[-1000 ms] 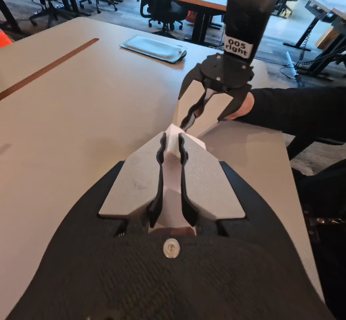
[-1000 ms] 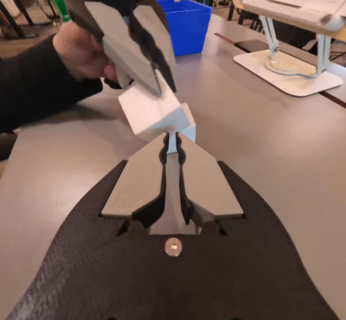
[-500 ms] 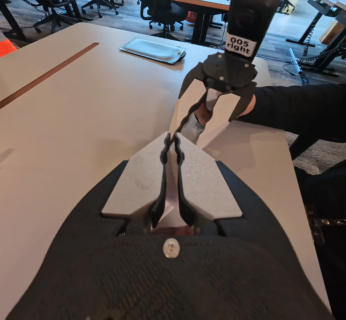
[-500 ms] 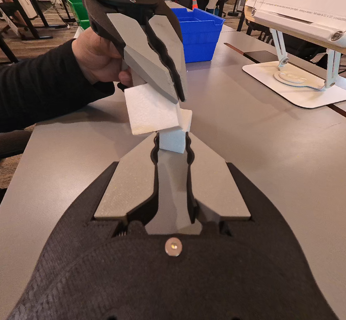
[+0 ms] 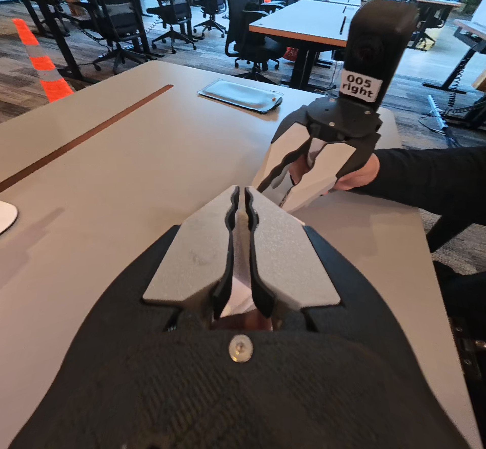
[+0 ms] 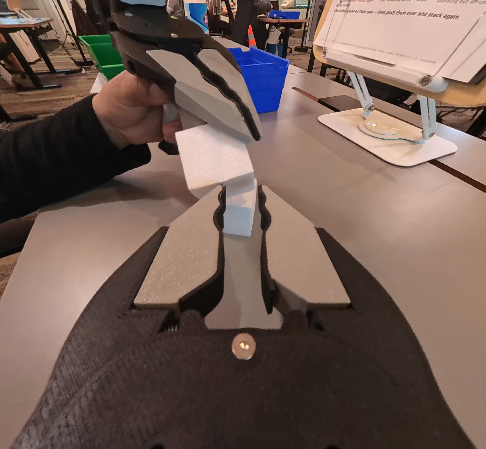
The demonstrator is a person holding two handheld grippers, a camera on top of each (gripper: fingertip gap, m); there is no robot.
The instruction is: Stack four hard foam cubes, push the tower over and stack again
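In the right wrist view a white foam cube (image 6: 213, 157) hangs tilted under my left gripper (image 6: 255, 134), which is shut on its upper part. Its low corner is at the top of a second white cube (image 6: 239, 213) standing on the grey table (image 6: 368, 239). My right gripper (image 6: 240, 192) is open, with a finger on either side of that lower cube. In the left wrist view my left gripper (image 5: 242, 190) is almost closed, with white foam (image 5: 238, 286) showing through the gap. The right gripper (image 5: 278, 194) is just beyond it. No other cubes show.
A blue bin (image 6: 263, 81) and a green bin (image 6: 102, 52) stand at the table's far end. A white document stand (image 6: 389, 142) is at the right. A flat grey pouch (image 5: 239, 96) lies far off. The table edge (image 5: 426, 239) runs close on the right. The grippers are tip to tip, or close to it.
My right gripper's jaws have opened wider around the lower cube. My left gripper has kept the tilted cube and shifted a little right over it.
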